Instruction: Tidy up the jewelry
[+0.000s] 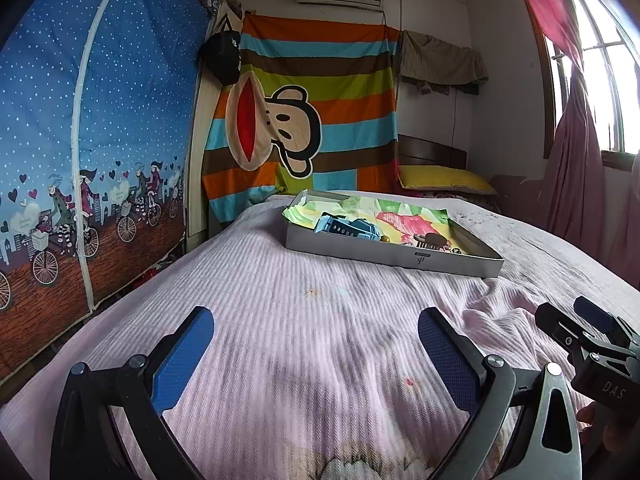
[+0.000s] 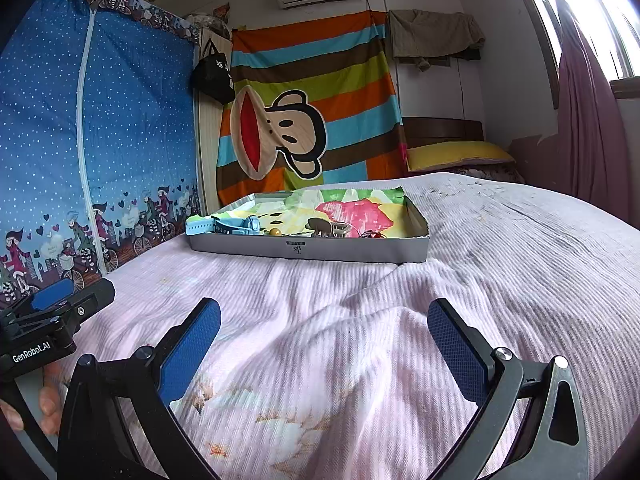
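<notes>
Two grippers point(image 1: 316, 354) point(image 2: 324, 344) agape, one tray point(image 2: 308, 249)

Pink ribbed blanket point(image 2: 500, 264), grey (floral-lined) tray point(image 2: 320, 249)

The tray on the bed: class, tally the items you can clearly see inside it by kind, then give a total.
Blue watch: 1
Brown hair claw clip: 1
Amber bead: 1
Total in the tray: 3 clear; small pieces at the right end are too tiny to identify.
</notes>
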A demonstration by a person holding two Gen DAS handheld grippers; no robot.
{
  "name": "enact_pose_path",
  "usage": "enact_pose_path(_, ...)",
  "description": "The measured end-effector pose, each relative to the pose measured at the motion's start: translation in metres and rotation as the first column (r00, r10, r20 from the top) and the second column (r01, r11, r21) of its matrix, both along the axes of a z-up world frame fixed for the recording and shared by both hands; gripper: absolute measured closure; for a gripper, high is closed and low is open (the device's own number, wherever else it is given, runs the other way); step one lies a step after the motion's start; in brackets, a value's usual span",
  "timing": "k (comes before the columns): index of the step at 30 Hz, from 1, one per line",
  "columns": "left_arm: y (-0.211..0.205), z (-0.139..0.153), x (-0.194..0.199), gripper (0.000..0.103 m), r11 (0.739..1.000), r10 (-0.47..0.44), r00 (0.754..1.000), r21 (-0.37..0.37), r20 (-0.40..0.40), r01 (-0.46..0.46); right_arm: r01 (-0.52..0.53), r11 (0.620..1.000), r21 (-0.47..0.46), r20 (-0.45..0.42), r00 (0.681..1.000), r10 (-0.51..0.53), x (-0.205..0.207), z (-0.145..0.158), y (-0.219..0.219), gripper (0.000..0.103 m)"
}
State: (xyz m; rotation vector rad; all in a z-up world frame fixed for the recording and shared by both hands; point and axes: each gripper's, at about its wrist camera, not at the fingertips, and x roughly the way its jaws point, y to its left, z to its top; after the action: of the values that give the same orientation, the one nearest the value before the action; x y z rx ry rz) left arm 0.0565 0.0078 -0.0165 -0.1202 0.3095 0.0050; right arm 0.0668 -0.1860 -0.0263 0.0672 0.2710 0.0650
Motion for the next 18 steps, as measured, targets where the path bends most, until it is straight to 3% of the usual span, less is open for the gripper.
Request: enact_pose_path(18, 0.0012, -0.0013, 0.0003, 0.000, 1.000, 0.003, 1.000, 0.006, -0.003, -0.003, -0.003, 1.000, -0.002, 0.008, 1.000, 0.003, -0.0019, 0.0036, 0.0007, 0.002)
